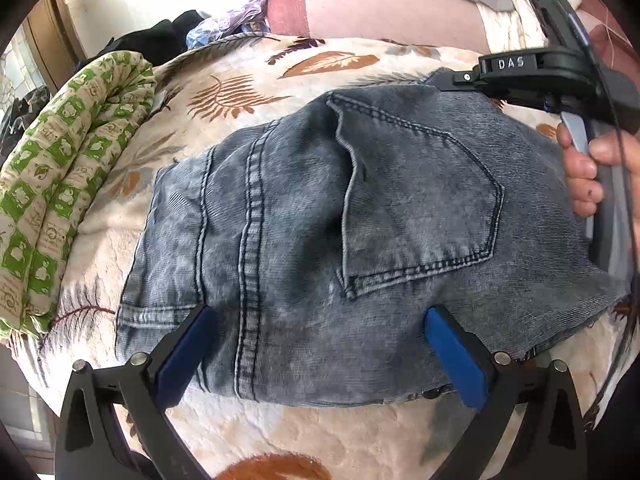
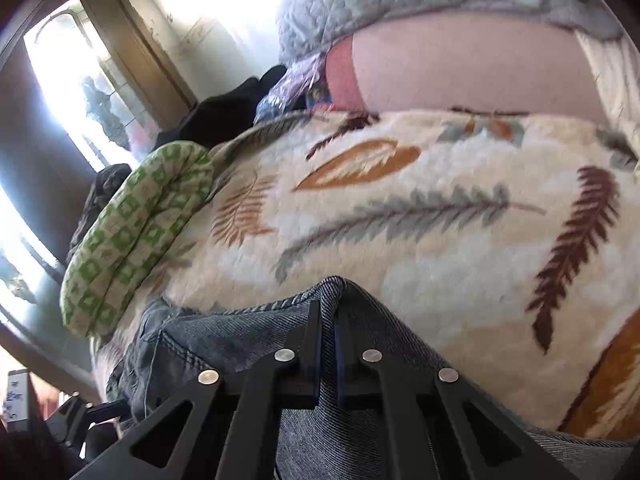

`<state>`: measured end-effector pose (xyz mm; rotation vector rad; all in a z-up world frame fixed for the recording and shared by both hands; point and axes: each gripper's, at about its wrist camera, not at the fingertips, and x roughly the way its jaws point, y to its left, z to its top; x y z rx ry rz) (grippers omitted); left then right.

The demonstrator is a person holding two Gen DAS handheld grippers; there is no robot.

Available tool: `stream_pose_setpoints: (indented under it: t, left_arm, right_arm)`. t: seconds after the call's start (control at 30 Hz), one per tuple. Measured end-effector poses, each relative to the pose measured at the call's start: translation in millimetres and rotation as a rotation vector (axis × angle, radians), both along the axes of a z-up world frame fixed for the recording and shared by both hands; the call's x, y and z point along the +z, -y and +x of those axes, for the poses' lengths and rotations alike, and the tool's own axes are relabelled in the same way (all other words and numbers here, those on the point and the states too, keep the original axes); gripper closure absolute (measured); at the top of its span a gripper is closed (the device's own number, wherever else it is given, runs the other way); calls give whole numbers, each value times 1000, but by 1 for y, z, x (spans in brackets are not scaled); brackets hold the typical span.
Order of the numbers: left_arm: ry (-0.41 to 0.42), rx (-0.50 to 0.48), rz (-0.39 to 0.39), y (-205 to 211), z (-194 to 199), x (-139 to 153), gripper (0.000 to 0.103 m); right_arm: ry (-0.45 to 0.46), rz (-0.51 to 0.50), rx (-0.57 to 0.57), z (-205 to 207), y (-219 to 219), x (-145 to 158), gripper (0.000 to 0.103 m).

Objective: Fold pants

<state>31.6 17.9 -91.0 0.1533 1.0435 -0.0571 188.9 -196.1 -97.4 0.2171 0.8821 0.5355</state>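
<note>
Grey-blue denim pants (image 1: 340, 220) lie folded into a compact stack on a cream leaf-print blanket (image 1: 248, 92), back pocket up. My left gripper (image 1: 320, 340) is open, its blue pads (image 1: 184, 356) spread wide over the near edge of the pants, holding nothing. My right gripper (image 1: 464, 78) shows at the far right corner of the pants, in a hand. In the right wrist view the right gripper (image 2: 329, 332) is shut on a raised fold of the pants (image 2: 340, 292), pinched between its fingers.
A rolled green-and-cream quilt (image 1: 60, 184) lies along the blanket's left edge. Dark clothes (image 1: 160, 40) and a plastic bag are piled at the back left. A pink pillow (image 1: 380, 8) and grey quilt lie at the back. A bright window (image 2: 60, 80) is at left.
</note>
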Motion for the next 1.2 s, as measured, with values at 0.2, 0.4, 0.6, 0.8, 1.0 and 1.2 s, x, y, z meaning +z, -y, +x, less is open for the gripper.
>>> stream_pose_setpoints:
  t: [0.2, 0.4, 0.6, 0.8, 1.0, 1.2]
  left_arm:
    - [-21, -26, 36, 7, -4, -10, 0]
    - [-33, -26, 25, 4, -4, -7, 0]
    - [-47, -19, 18, 4, -12, -5, 0]
    - [-38, -18, 42, 6, -21, 5, 0]
    - [-11, -33, 37, 14, -31, 17, 0]
    - [-13, -64, 61, 23, -27, 13, 0]
  right_arm:
    - [-28, -126, -46, 14, -10, -26, 99]
    - [-45, -176, -50, 16, -13, -42, 92]
    - [-70, -151, -90, 13, -3, -36, 69]
    - [-23, -43, -170, -3, 42, 11, 49]
    - [-31, -10, -231, -31, 96, 32, 49]
    - [-91, -119, -195, -57, 105, 23, 49]
